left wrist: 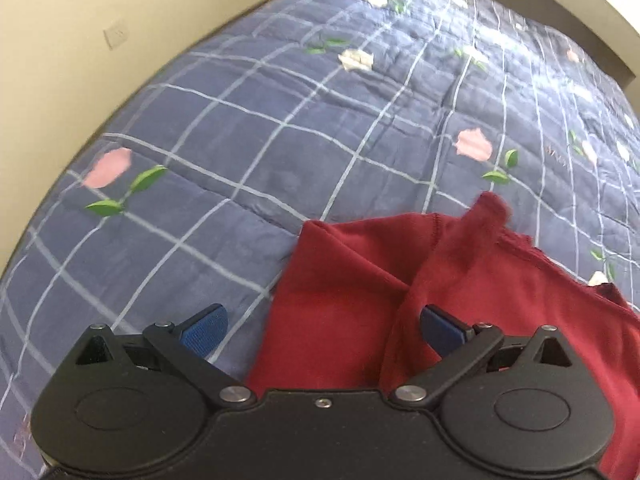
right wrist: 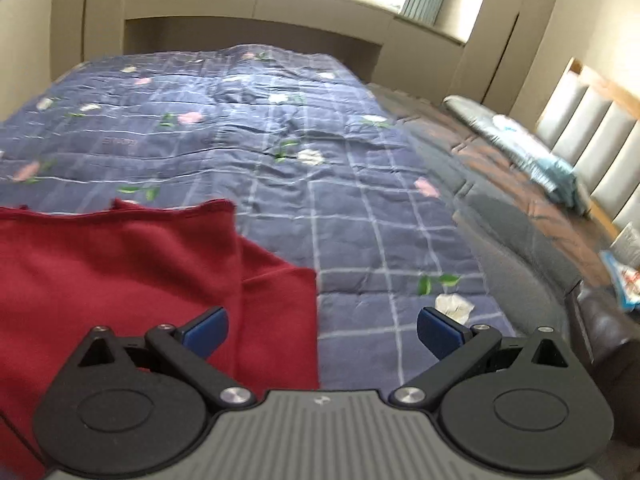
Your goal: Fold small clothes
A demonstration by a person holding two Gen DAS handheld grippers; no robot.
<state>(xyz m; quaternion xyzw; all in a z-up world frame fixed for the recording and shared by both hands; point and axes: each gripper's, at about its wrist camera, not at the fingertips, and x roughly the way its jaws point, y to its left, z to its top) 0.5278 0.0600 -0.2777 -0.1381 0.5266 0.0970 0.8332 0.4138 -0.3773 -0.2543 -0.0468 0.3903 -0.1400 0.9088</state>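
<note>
Quilted bed point(right wrist: 280, 160), red garment point(right wrist: 120, 264), both tongs point(left wrist: 322, 328) point(right wrist: 322, 328) agape.

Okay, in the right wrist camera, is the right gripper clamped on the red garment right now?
No, the right gripper has its blue pads spread wide apart with nothing between them, and the red garment lies loose on the blue checked quilt.

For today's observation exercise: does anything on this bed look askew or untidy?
Yes. The dark red knit garment lies rumpled on the blue checked floral quilt, with one flap standing up in a peak at its far edge and folds crossing unevenly. Both grippers, left and right, are open, holding nothing.
</note>
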